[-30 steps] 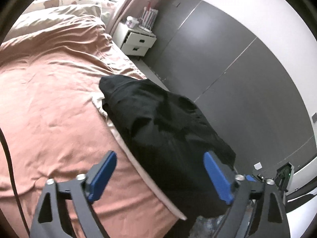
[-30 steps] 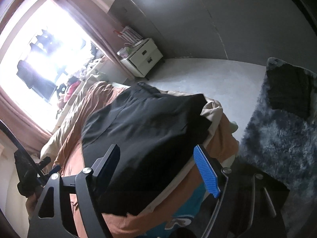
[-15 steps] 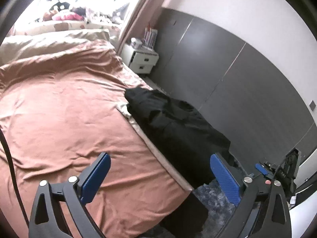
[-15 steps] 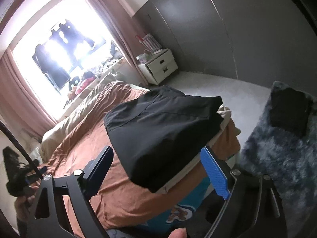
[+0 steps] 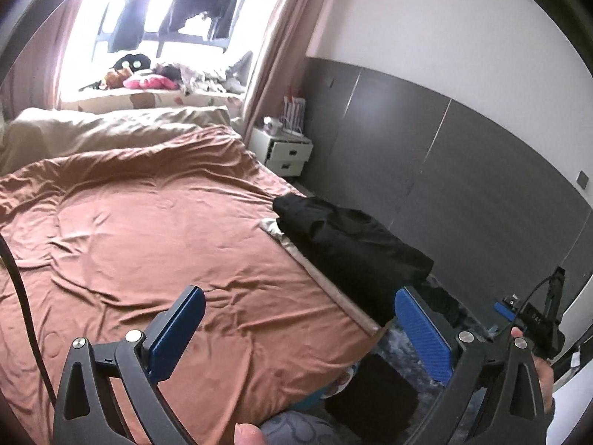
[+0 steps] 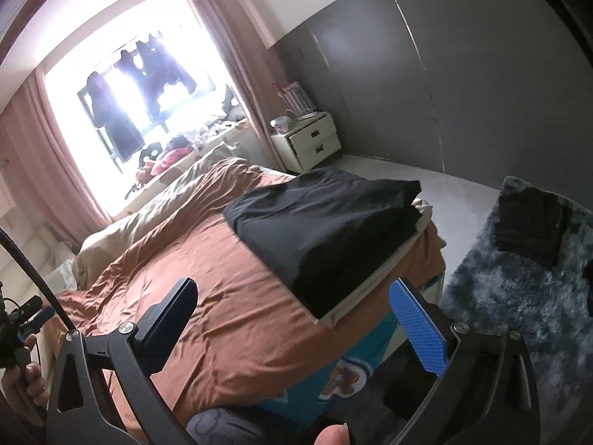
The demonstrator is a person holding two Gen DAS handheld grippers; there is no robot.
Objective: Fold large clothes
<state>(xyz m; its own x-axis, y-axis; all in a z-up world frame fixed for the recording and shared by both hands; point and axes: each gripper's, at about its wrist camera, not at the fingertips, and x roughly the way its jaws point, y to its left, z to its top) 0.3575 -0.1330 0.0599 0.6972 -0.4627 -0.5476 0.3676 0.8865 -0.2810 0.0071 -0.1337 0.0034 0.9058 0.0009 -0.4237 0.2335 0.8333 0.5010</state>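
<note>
Both wrist views looking down from near the bed's (image 5: pixel 155 230) foot toward the window (image 6: pixel 122 85); shared: bed, black clothes (image 5: pixel 352 244), nightstand (image 6: pixel 311 141).

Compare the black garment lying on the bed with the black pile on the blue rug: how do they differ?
The black garment lies on the bed's corner; the black pile lies on the shaggy blue rug. The garment looks broad and loosely folded; the pile looks smaller and squarer. Both are dark cloth, untouched.
</note>
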